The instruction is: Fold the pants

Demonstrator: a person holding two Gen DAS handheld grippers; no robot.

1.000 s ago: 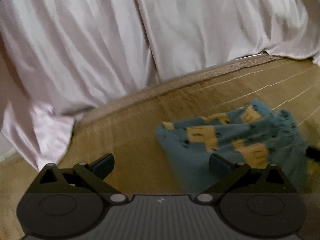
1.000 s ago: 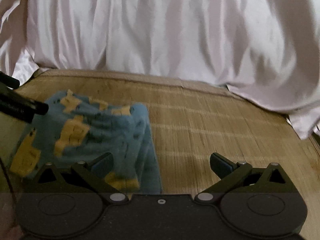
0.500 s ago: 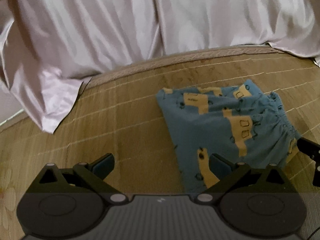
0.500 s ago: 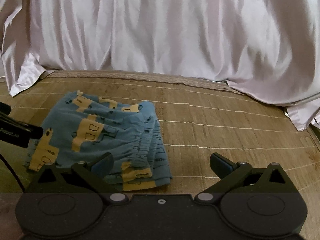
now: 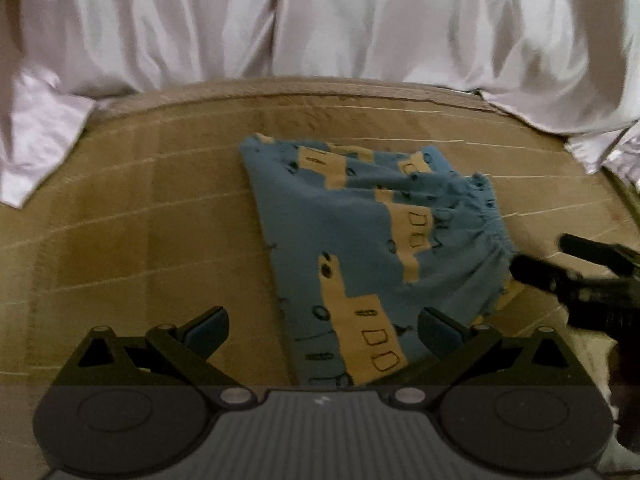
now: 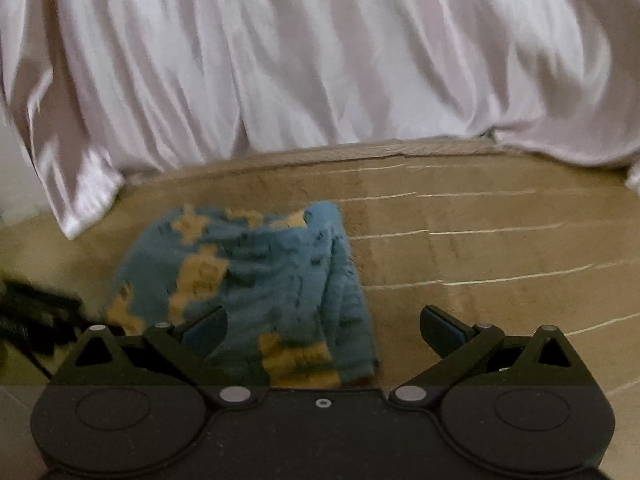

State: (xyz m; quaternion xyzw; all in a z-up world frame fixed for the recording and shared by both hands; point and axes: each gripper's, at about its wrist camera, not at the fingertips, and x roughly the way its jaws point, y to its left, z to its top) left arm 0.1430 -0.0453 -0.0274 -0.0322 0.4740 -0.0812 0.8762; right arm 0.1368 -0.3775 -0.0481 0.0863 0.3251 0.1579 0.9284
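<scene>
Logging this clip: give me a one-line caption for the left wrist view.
Folded blue pants lie on the mat ahead of the open left gripper; the right gripper is at their waistband side.

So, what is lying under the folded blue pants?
The pants lie flat on the woven bamboo mat, which shows all around them. Whatever is between the folded layers, or directly beneath the cloth, is covered and cannot be seen.

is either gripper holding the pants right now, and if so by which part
Nothing is held. The left gripper and right gripper are both open and empty; the folded pants lie free on the mat.
</scene>
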